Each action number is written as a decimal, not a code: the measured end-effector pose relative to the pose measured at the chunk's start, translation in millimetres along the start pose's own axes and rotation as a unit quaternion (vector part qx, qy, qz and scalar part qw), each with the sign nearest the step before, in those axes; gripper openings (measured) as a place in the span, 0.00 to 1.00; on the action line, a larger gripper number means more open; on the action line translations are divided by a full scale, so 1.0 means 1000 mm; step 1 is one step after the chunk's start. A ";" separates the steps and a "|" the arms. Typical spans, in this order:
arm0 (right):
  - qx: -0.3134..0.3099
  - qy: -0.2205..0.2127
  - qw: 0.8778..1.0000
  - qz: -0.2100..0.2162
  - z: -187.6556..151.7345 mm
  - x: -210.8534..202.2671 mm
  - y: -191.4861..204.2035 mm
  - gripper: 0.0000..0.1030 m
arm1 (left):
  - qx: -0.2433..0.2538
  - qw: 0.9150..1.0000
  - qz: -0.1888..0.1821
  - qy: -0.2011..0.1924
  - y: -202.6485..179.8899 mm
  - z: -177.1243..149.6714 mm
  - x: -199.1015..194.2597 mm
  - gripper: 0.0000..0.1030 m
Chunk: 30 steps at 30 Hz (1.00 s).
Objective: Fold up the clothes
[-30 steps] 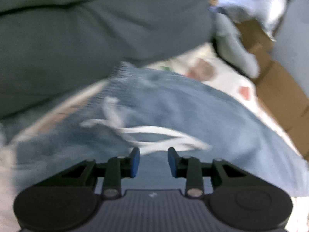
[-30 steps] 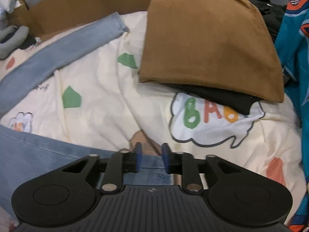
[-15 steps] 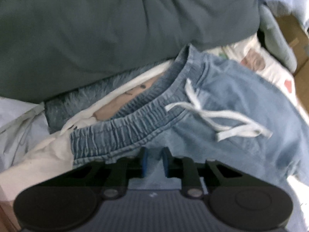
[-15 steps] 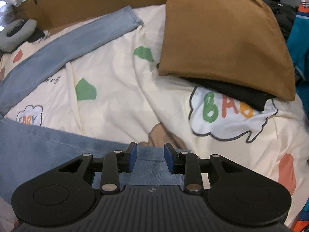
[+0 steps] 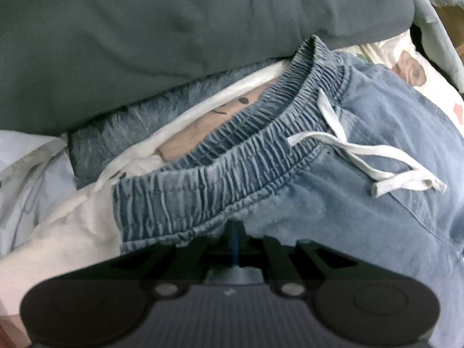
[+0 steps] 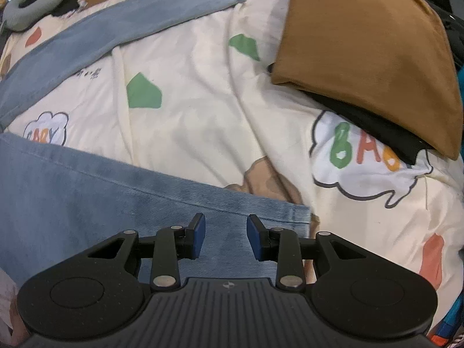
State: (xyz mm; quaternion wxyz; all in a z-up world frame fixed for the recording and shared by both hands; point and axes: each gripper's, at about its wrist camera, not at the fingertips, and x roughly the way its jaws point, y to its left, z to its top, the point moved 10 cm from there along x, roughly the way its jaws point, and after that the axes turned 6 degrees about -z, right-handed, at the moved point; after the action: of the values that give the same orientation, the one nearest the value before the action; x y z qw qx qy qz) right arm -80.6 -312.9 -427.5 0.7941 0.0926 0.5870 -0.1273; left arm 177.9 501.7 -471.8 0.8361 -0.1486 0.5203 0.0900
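Light blue jeans (image 5: 362,208) with an elastic waistband (image 5: 220,179) and a white drawstring (image 5: 374,159) lie on a cream printed bedsheet (image 6: 197,110). My left gripper (image 5: 236,237) is shut on the jeans just below the waistband. In the right wrist view one jeans leg (image 6: 101,200) lies under my right gripper (image 6: 226,236), which is open just above the hem. The other leg (image 6: 116,34) stretches to the far left.
A dark grey-green cushion (image 5: 174,29) lies behind the waistband, with a furry blue fabric (image 5: 121,127) under it. A folded brown garment (image 6: 368,49) rests on a black one (image 6: 377,127) at the right. A grey neck pillow (image 6: 32,3) lies far left.
My left gripper has moved to the waistband and closed on the jeans. My right gripper has opened wider and drawn back over the leg hem.
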 end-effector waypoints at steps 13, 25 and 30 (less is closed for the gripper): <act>-0.006 0.025 1.000 0.011 -0.014 0.014 0.009 0.43 | 0.030 0.999 -0.041 -0.006 -0.027 0.000 -0.049 0.09; -0.015 0.051 0.998 0.015 -0.037 0.029 0.010 0.43 | 0.066 0.993 -0.091 0.017 -0.064 -0.069 -0.060 0.18; -0.018 0.056 0.998 0.016 -0.041 0.033 0.012 0.44 | 0.091 0.992 -0.080 0.037 -0.063 -0.092 -0.044 0.22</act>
State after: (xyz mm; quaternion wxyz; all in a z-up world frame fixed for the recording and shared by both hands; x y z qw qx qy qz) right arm -104.8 -292.4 -470.8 0.7637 0.0950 0.6309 -0.0989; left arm 99.8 411.6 -460.4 0.8309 -0.1160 0.5433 -0.0306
